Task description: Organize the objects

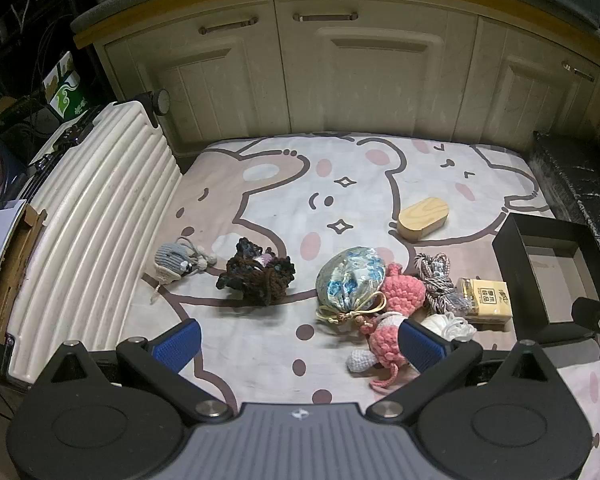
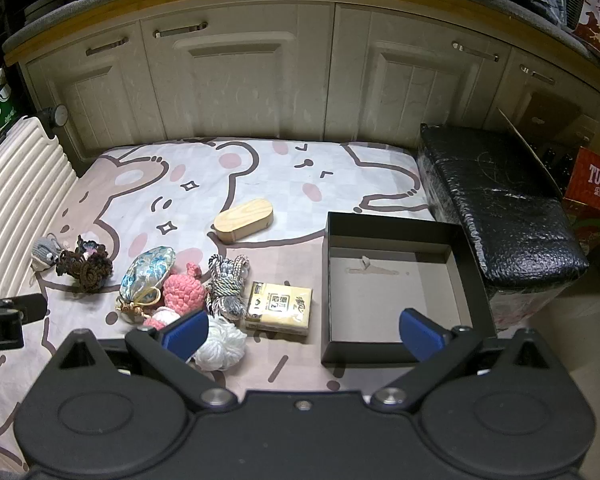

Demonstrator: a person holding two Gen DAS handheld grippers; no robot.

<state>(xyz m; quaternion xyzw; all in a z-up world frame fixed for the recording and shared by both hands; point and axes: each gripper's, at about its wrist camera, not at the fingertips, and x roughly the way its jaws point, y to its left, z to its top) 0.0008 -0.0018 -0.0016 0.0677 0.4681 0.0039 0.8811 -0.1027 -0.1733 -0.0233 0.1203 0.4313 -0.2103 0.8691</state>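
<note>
Small objects lie on a cartoon-print cloth (image 1: 352, 184): a grey crochet mouse (image 1: 174, 261), a dark brown crochet piece (image 1: 256, 274), a blue floral pouch (image 1: 350, 276), a pink crochet toy (image 1: 396, 312), a coiled cord (image 1: 436, 276), a yellow tissue pack (image 1: 486, 300), white yarn (image 2: 220, 344) and a wooden oval box (image 1: 422, 216). An empty black box (image 2: 396, 288) sits on the right. My left gripper (image 1: 300, 346) hovers open above the cloth near the pink toy. My right gripper (image 2: 304, 334) hangs open between the yarn and the black box.
A ribbed white suitcase (image 1: 96, 216) lies along the cloth's left edge. Cream cabinet doors (image 2: 260, 80) close off the back. A black padded block (image 2: 500, 200) stands right of the cloth, with cardboard cartons (image 2: 592, 180) beyond it.
</note>
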